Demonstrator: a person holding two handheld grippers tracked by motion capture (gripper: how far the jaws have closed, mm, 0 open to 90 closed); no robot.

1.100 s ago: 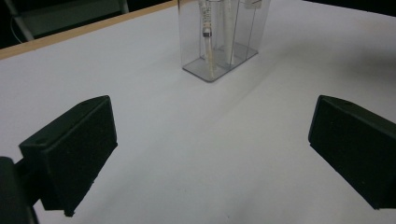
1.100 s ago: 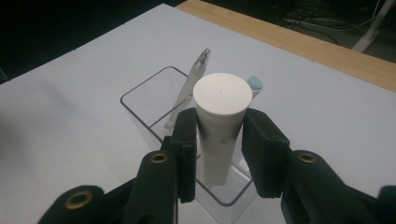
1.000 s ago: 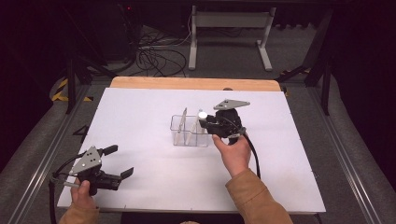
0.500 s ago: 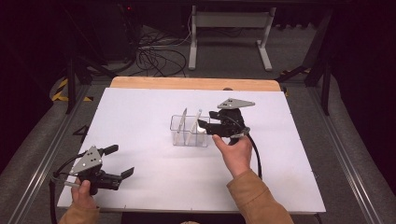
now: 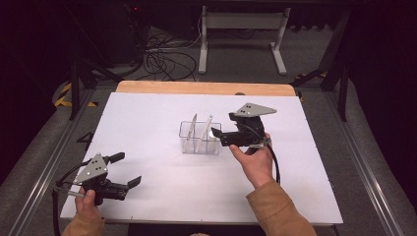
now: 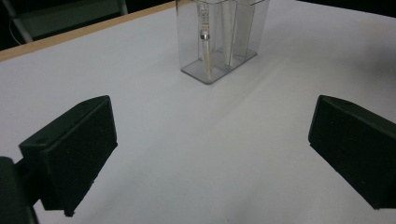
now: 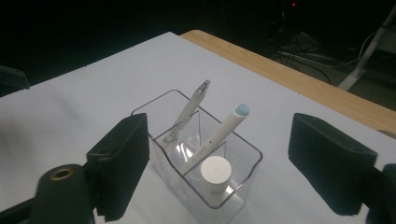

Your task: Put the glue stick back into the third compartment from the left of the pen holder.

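Observation:
A clear plastic organiser point(image 5: 188, 145) stands mid-table with divided compartments. In it lean a white pen with a silver clip point(image 7: 189, 109) and a white pen with a pale blue tip point(image 7: 219, 133). A short white round-topped cylinder point(image 7: 215, 179) stands in the compartment nearest my right gripper point(image 7: 222, 140). That gripper point(image 5: 217, 133) hovers just right of the organiser; its jaws have just been opening and straddle the cylinder without touching it. My left gripper point(image 5: 127, 169) rests open at the table's front left corner with nothing between its fingers, facing the organiser point(image 6: 219, 42).
The white table top point(image 5: 147, 113) has a wooden strip point(image 5: 206, 87) along its far edge. Beyond it are a metal stand point(image 5: 241, 19) and a tangle of cables point(image 5: 162, 61) on the dark floor. Metal rails run along both table sides.
My right gripper's jaws have spread apart from shut, and that hand has drawn slightly right, away from the organiser. The left gripper has not moved.

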